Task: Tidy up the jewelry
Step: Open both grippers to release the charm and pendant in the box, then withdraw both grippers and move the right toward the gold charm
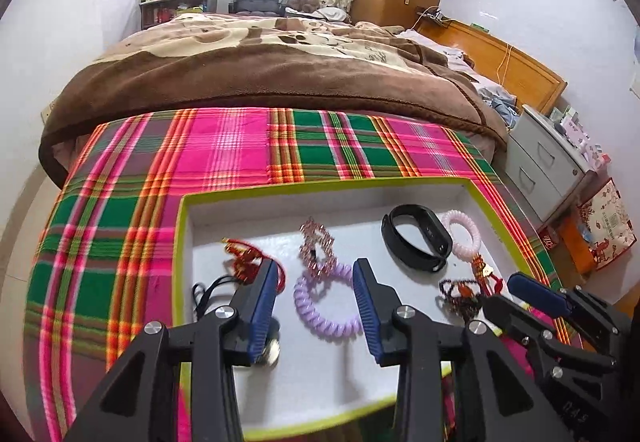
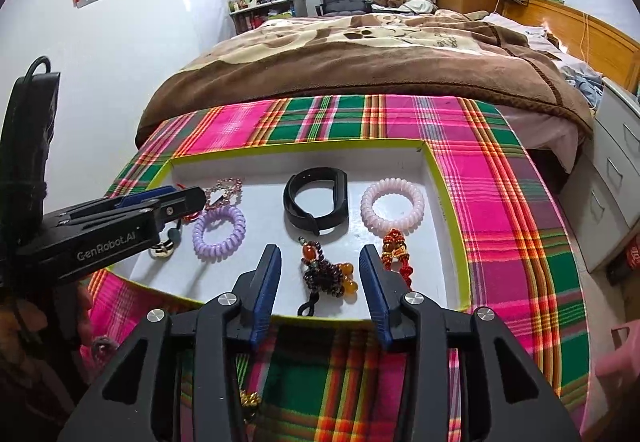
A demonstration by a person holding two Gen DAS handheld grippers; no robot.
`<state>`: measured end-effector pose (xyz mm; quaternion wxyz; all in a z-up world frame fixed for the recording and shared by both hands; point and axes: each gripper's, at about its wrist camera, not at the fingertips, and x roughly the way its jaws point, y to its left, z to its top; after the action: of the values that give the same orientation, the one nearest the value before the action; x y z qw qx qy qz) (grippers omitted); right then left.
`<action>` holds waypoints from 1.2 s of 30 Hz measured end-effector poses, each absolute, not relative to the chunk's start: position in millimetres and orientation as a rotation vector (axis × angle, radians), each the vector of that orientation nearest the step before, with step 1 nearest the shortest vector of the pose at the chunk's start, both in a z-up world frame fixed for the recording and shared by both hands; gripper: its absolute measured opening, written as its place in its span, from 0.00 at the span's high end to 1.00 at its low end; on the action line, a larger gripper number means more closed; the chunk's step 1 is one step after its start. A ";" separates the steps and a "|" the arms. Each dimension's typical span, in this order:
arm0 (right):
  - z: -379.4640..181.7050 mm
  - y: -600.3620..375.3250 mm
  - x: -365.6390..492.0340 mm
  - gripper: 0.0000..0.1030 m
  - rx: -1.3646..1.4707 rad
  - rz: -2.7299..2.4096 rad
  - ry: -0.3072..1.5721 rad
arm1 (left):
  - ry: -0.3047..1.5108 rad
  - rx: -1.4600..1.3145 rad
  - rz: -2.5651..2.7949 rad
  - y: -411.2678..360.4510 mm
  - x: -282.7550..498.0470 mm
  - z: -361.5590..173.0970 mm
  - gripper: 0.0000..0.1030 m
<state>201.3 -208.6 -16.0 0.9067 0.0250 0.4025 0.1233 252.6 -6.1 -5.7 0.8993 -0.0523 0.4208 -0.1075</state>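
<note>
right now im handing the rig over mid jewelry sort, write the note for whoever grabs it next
Left gripper: open, empty, over the tray's left half above the lilac coil bracelet.
Right gripper: open, empty, at the near rim above the dark bead charm.
Lime-edged tray on the plaid cloth holds everything seen: black fitness band, pink coil bracelet, red-gold knot charm, rose crystal bracelet, red cord piece, gold bell.
Done: pieces lie in the tray, mostly spread apart.
Left: the crystal bracelet touches the lilac coil; separate if wanted. Something gold lies on the cloth near the right gripper's base, unclear.
</note>
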 end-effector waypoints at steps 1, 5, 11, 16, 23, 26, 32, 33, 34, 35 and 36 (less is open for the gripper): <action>-15.0 -208.0 199.5 0.59 0.050 0.255 0.829 | 0.868 -0.108 -0.212 -4.5 249.4 -4.9 0.62; -9.4 -206.1 190.7 0.59 0.050 0.258 0.816 | 0.850 -0.122 -0.198 3.4 232.5 -0.9 0.62; -0.6 -204.5 172.5 0.59 0.053 0.269 0.787 | 0.822 -0.084 -0.171 7.7 202.9 6.5 0.62; 1.7 -204.9 156.4 0.59 0.064 0.272 0.776 | 0.787 -0.051 -0.149 10.4 174.1 14.5 0.62; 2.2 -204.7 137.4 0.59 0.070 0.275 0.767 | 0.738 -0.032 -0.143 12.9 134.5 25.7 0.62; 1.1 -204.5 129.1 0.59 0.075 0.277 0.765 | 0.724 -0.021 -0.142 12.4 122.0 28.8 0.62; -2.4 -202.5 115.6 0.59 0.068 0.280 0.767 | 0.703 -0.028 -0.140 16.3 100.1 30.6 0.62; -2.9 -202.2 113.8 0.59 0.068 0.281 0.767 | 0.700 -0.019 -0.136 16.7 95.8 29.4 0.62; -3.7 -201.8 112.0 0.59 0.067 0.283 0.768 | 0.702 -0.018 -0.136 17.5 93.9 28.5 0.62; -5.1 -201.3 110.1 0.59 0.064 0.284 0.770 | 0.706 -0.015 -0.133 18.5 90.4 26.8 0.62; -6.2 -200.6 108.9 0.59 0.063 0.282 0.772 | 0.704 -0.008 -0.127 19.2 87.4 25.3 0.62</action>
<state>108.9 -200.6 -6.2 0.9162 0.0307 0.3753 0.1373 87.4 19.2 25.3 0.9366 -0.0039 0.3447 -0.0624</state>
